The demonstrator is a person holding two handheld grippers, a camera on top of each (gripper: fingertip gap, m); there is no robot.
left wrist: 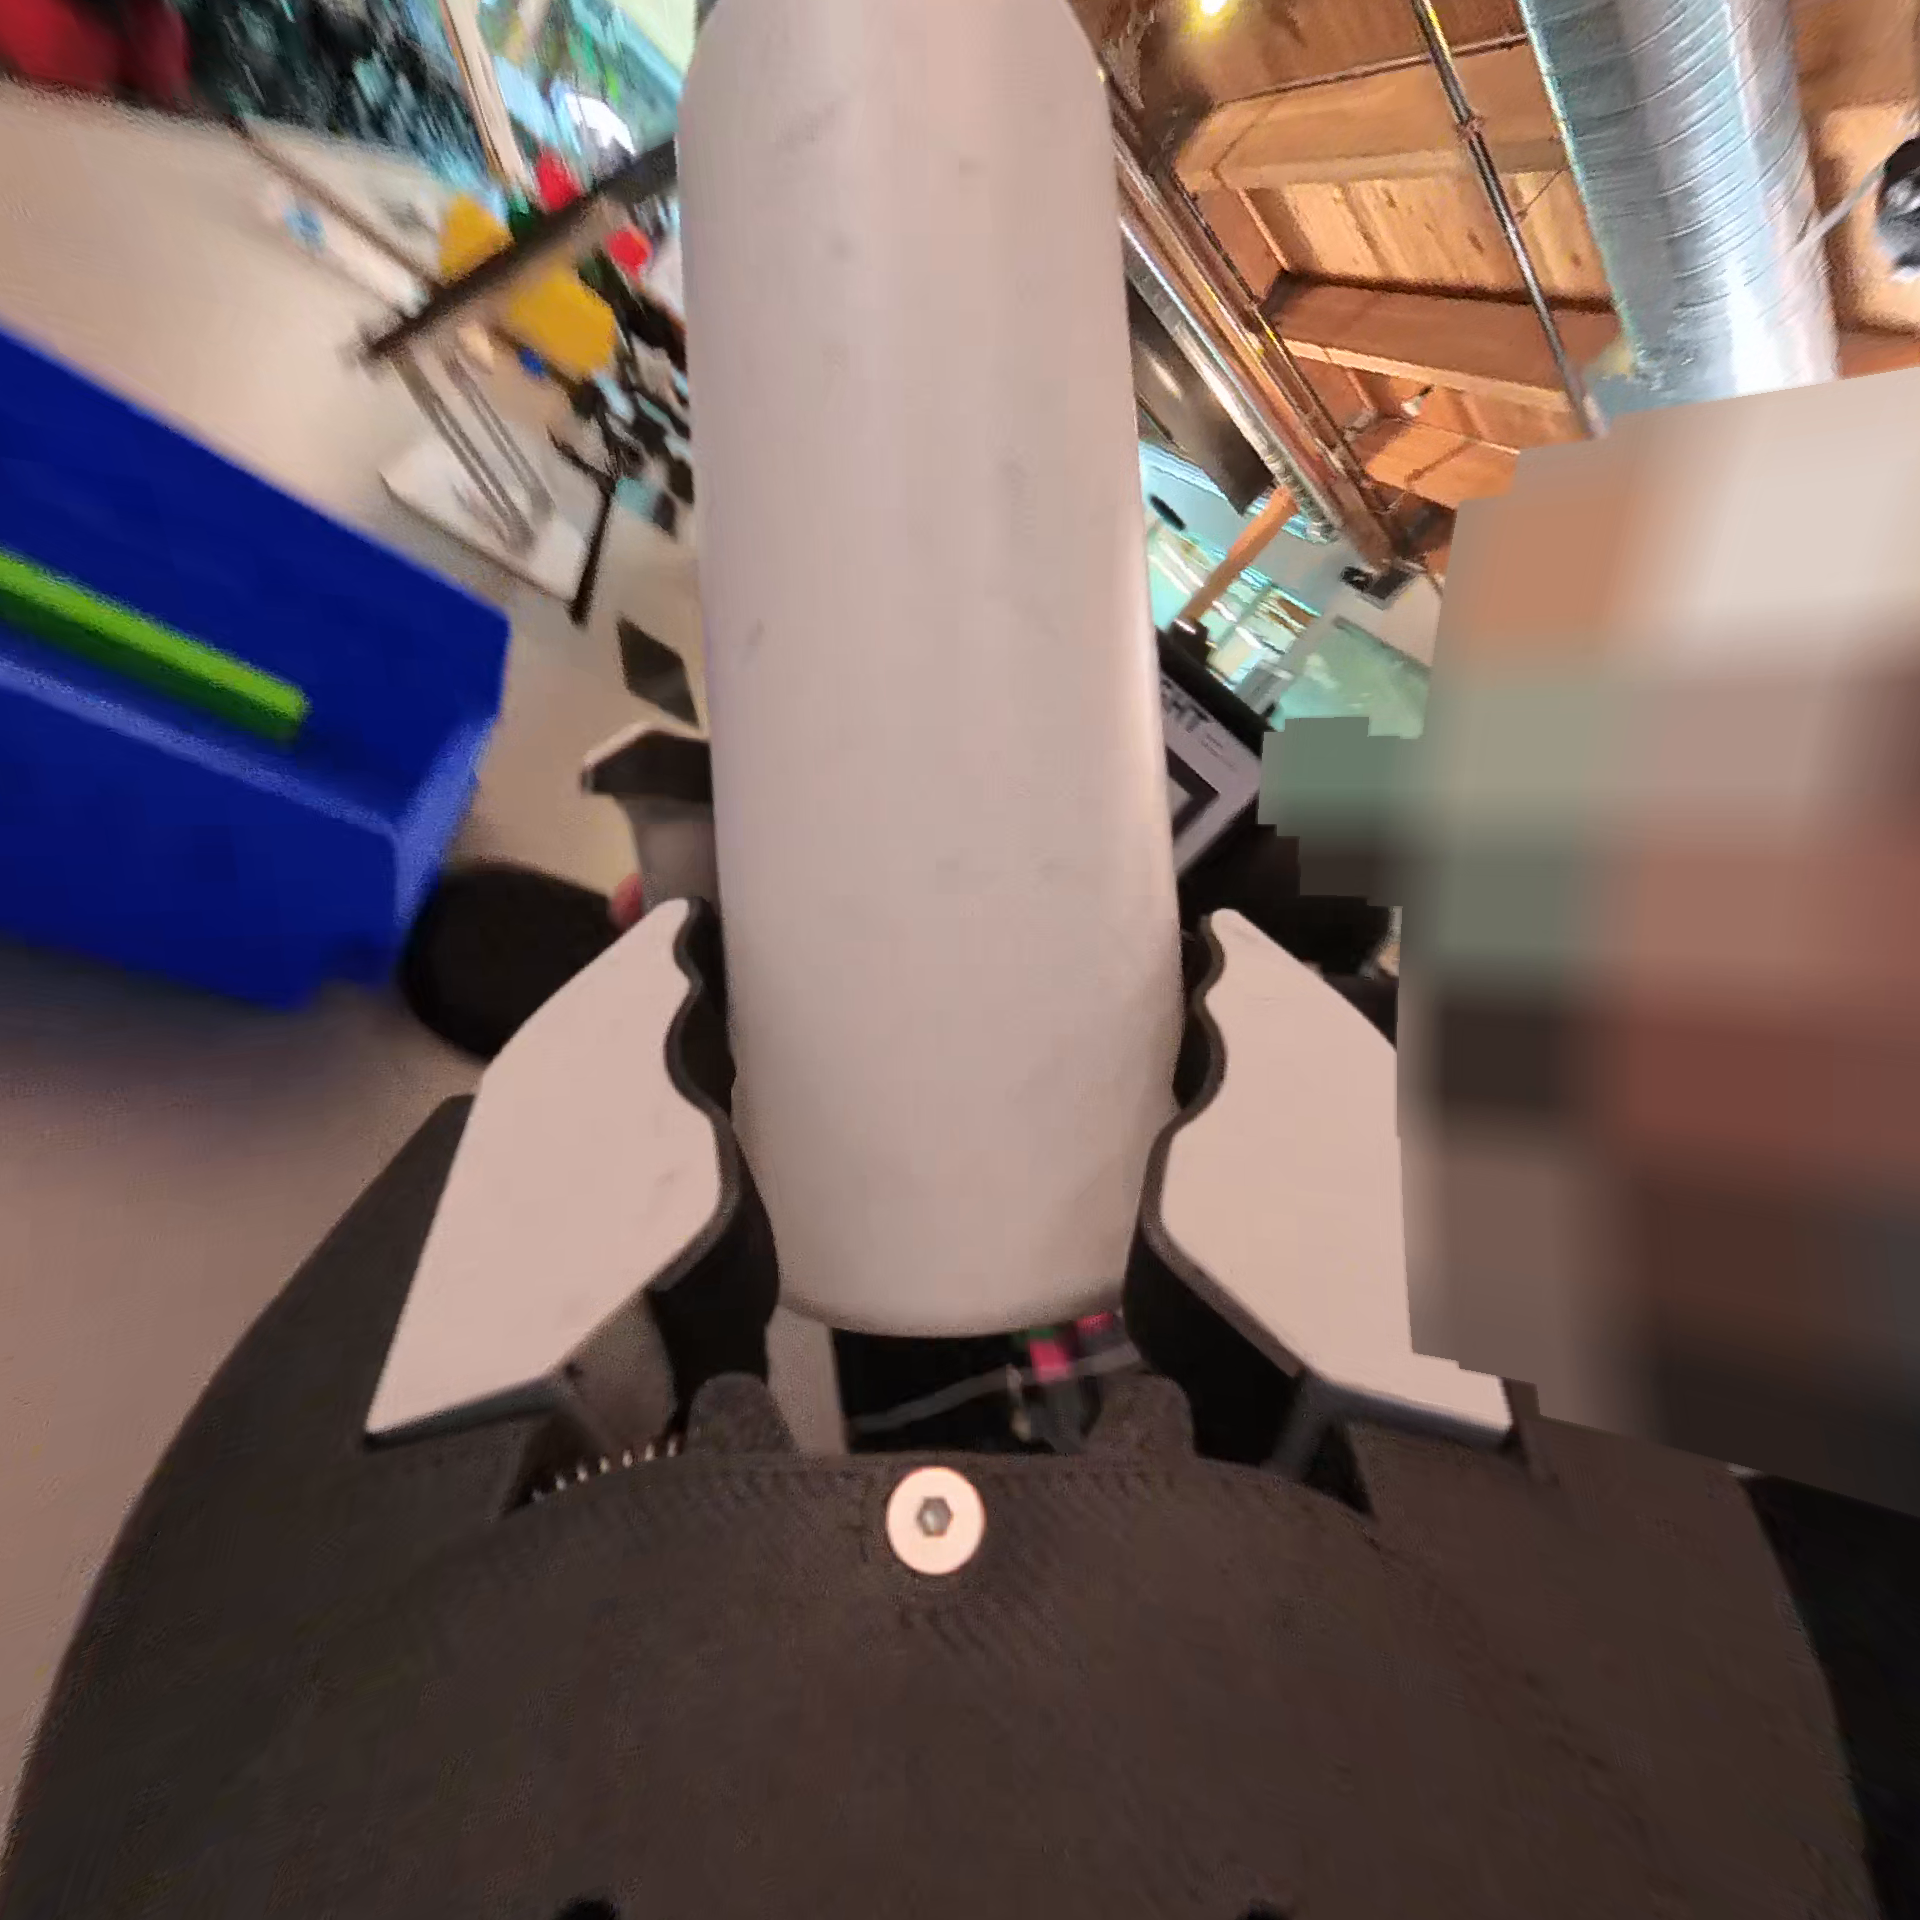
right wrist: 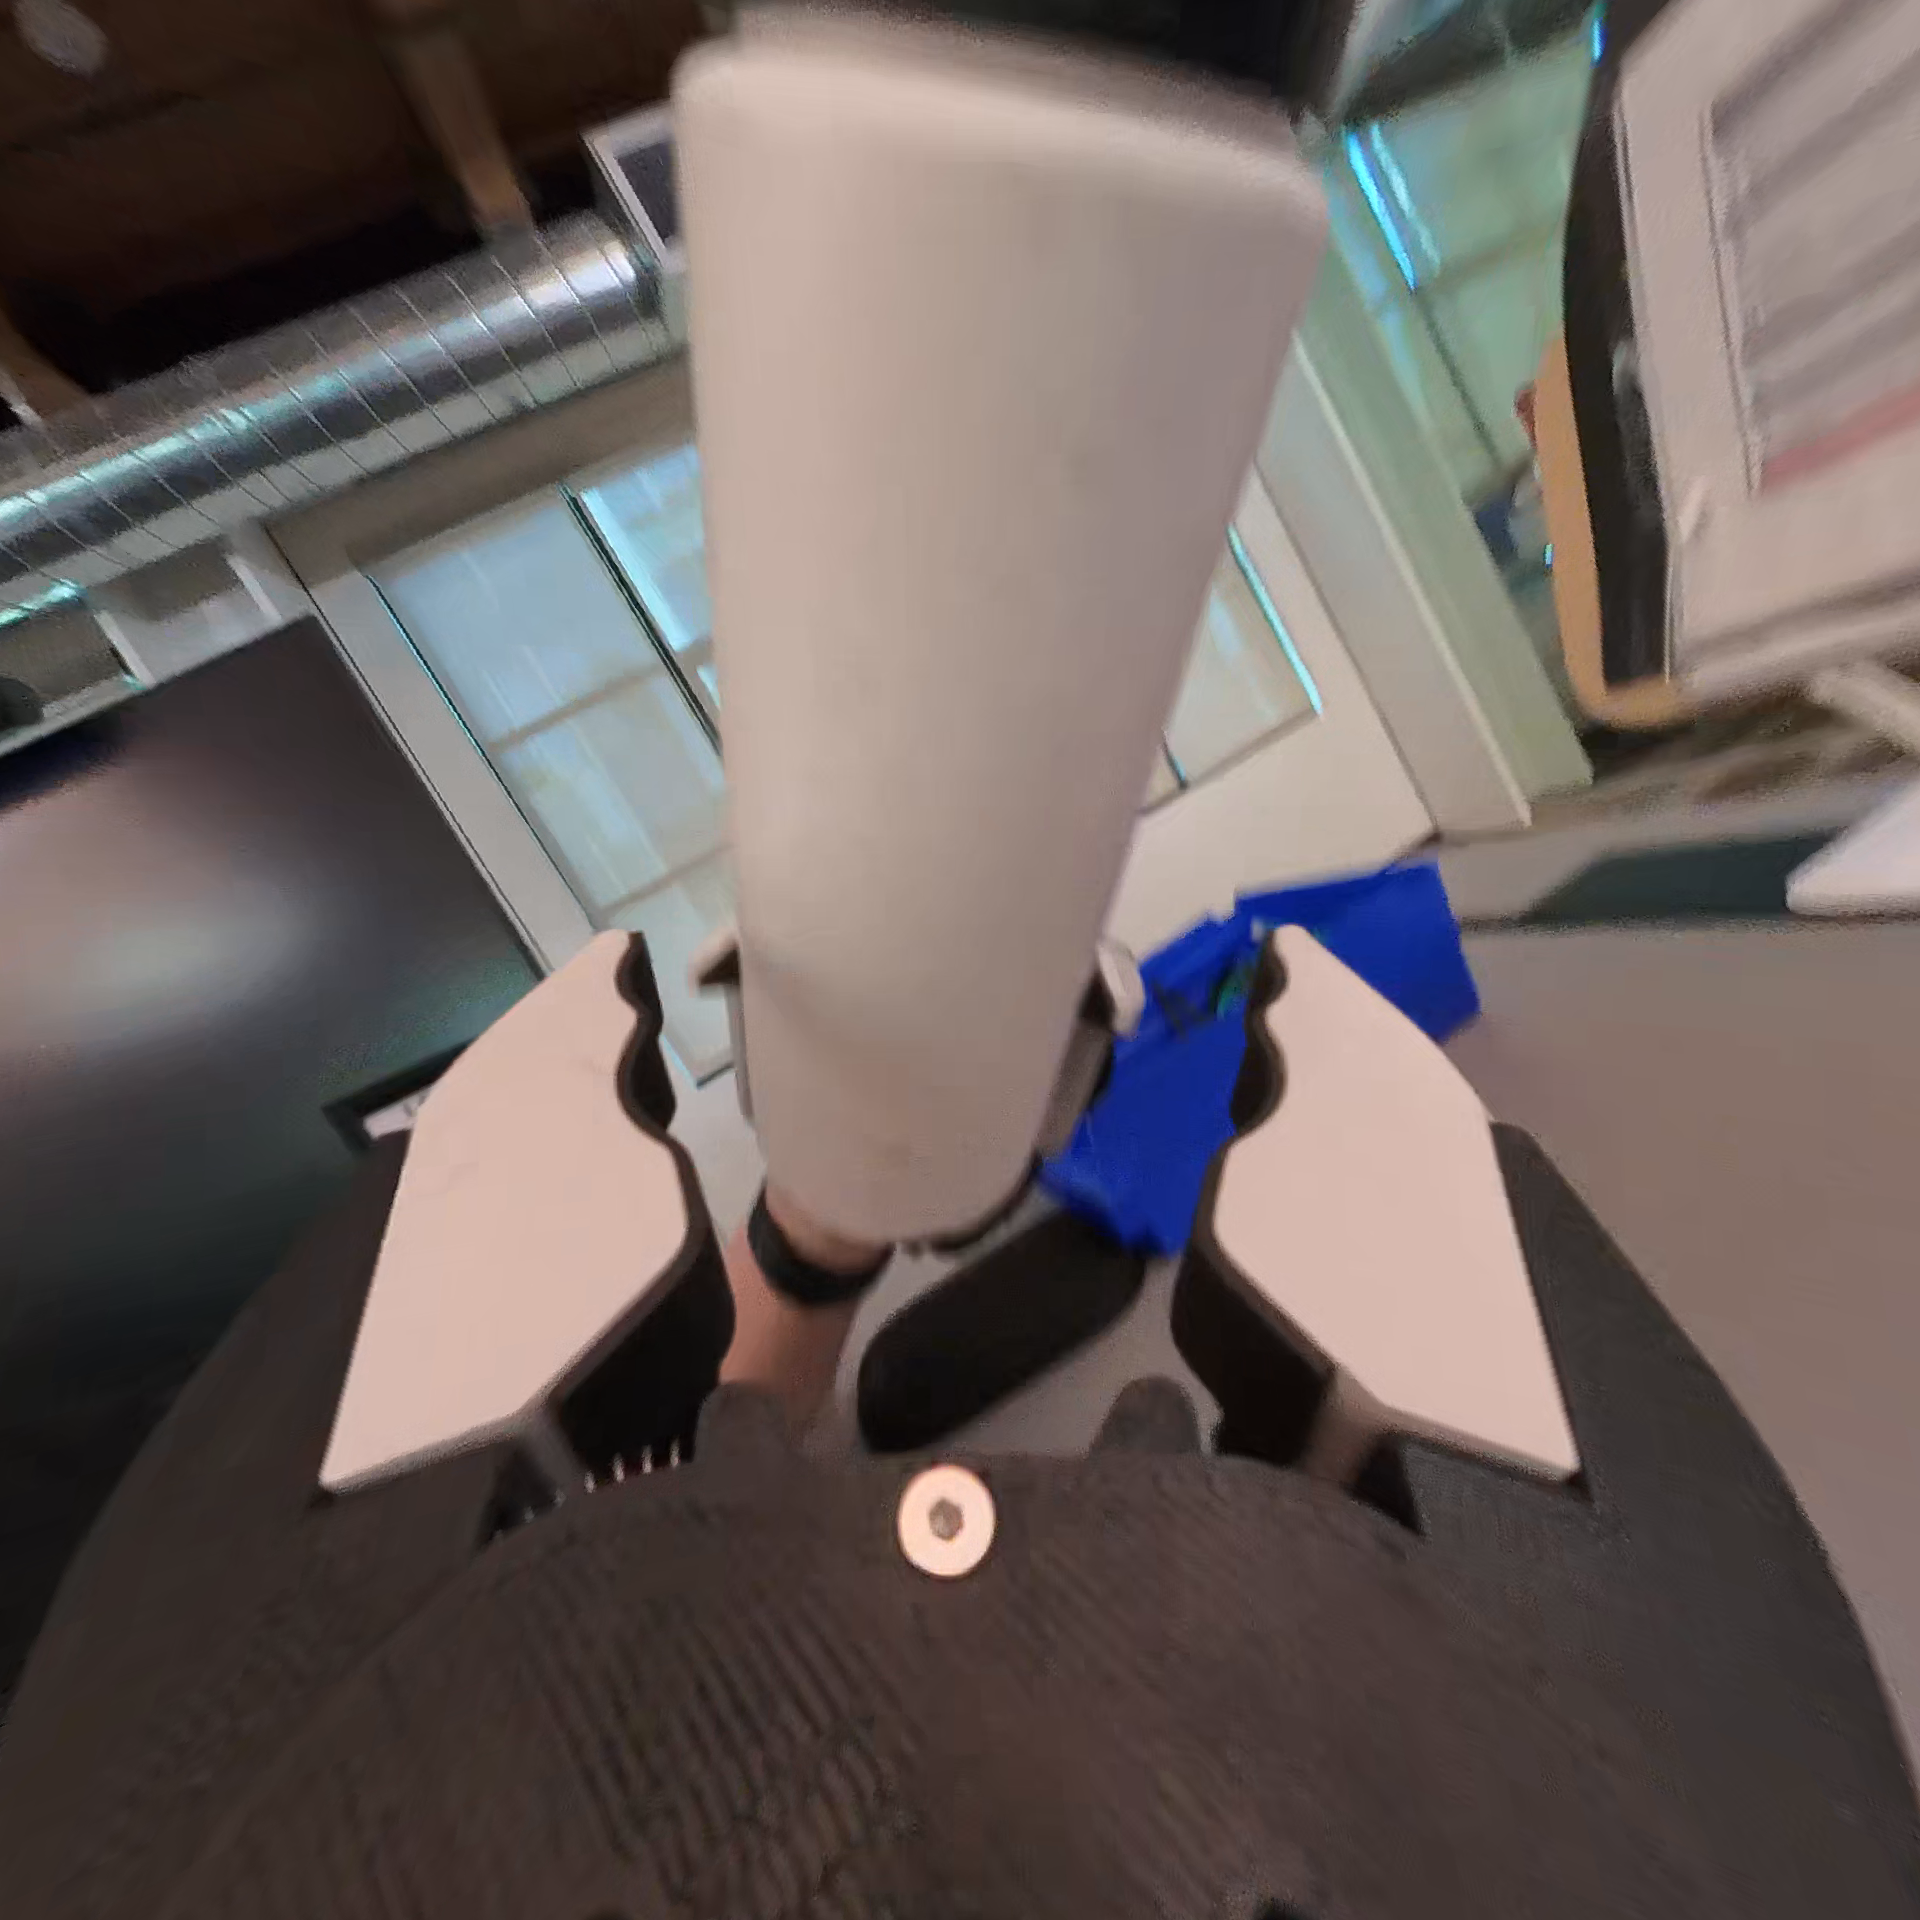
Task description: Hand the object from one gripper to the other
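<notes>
Item: long white rounded cylinder (left wrist: pixel 925 665), smooth, matte, few faint scuffs; held off the surface, in the air. Left tool (left wrist: pixel 940 997): clenched on cylinder near its lower end, both white fingers (left wrist: pixel 582 1174) w/ black scalloped pads pressed to its sides; cylinder runs straight up centre of left wrist view, top out of frame. Right tool (right wrist: pixel 951 1029): released, fingers (right wrist: pixel 520 1195) spread wide, clear gap each side of cylinder (right wrist: pixel 966 582); no contact seen. In right wrist view cylinder tilts slightly, flat end toward top of frame, lower end between the open fingers; part of left tool (right wrist: pixel 1081 1049) behind it, plus a person's wrist w/ dark band (right wrist: pixel 800 1268). Bkgd, left wrist view: blue bin (left wrist: pixel 208 790) at left on pale surface (left wrist: pixel 187 1195), green bar (left wrist: pixel 156 655) inside it; yellow and red items further back, blurred; wood ceiling and silver duct (left wrist: pixel 1683 187) upper right. Bkgd, right wrist view: blue bin (right wrist: pixel 1382 945) right of centre, silver duct (right wrist: pixel 312 416) upper left, windows behind, grey surface (right wrist: pixel 1662 1039) at right. Motion blur throughout.
</notes>
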